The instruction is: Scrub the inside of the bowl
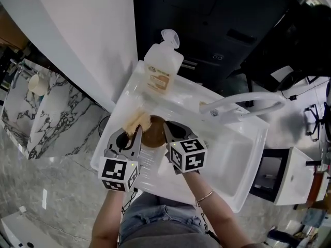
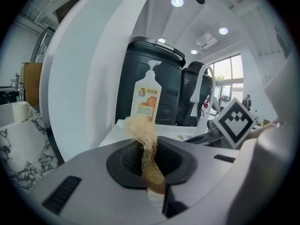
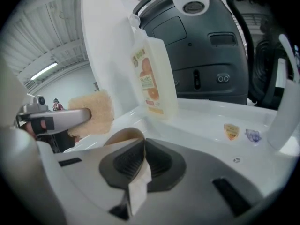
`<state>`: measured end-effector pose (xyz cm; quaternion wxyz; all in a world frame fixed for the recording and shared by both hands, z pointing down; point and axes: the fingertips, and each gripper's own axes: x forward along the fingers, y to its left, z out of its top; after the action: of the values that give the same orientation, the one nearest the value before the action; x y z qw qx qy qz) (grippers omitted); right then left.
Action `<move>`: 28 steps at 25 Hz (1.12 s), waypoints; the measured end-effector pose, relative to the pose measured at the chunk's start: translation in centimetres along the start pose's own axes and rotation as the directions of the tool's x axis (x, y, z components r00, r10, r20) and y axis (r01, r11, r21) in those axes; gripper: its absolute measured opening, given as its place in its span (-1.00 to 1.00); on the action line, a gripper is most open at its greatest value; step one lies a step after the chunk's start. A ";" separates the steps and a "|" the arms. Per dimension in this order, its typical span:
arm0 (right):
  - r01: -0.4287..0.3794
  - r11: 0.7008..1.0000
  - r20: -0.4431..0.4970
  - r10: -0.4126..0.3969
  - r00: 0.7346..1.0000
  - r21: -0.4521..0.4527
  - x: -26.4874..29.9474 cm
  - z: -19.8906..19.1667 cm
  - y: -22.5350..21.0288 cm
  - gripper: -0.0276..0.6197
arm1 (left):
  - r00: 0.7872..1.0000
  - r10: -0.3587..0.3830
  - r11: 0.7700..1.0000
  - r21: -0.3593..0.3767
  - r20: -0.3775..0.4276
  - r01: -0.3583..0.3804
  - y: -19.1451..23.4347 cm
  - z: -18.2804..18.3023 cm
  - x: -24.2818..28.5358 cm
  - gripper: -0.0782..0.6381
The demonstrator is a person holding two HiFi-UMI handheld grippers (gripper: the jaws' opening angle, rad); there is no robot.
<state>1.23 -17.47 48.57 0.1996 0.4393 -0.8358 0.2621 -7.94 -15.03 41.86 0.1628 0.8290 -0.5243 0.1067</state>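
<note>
A brown bowl (image 1: 152,132) hangs over the white sink (image 1: 243,154), held by its rim in my right gripper (image 1: 166,128), which is shut on it. The bowl's thin brown edge (image 3: 123,137) shows pinched between the jaws in the right gripper view. My left gripper (image 1: 138,132) is shut on a pale fibrous loofah sponge (image 1: 133,121), which sits at the bowl's left rim. The sponge (image 2: 143,135) sticks up between the left jaws. In the right gripper view the sponge (image 3: 92,112) appears beside the bowl, clamped by the other gripper's finger.
A soap bottle (image 1: 162,66) with an orange label stands on the sink's back edge. The white faucet (image 1: 243,103) arches over the sink at right. A dark bin (image 2: 149,83) stands behind the sink. A marble counter (image 1: 44,118) lies to the left.
</note>
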 end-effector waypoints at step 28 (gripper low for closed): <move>0.004 0.997 0.150 0.007 0.989 -0.072 -4.4 2.3 2.8 -0.85 | 0.959 0.090 0.978 0.205 -0.268 -0.035 -2.7 -4.0 1.2 -0.67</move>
<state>1.01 -14.78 43.51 0.1515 0.4498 -0.8576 0.1980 -5.00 -13.40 45.58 0.1476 0.8010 -0.5093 0.2780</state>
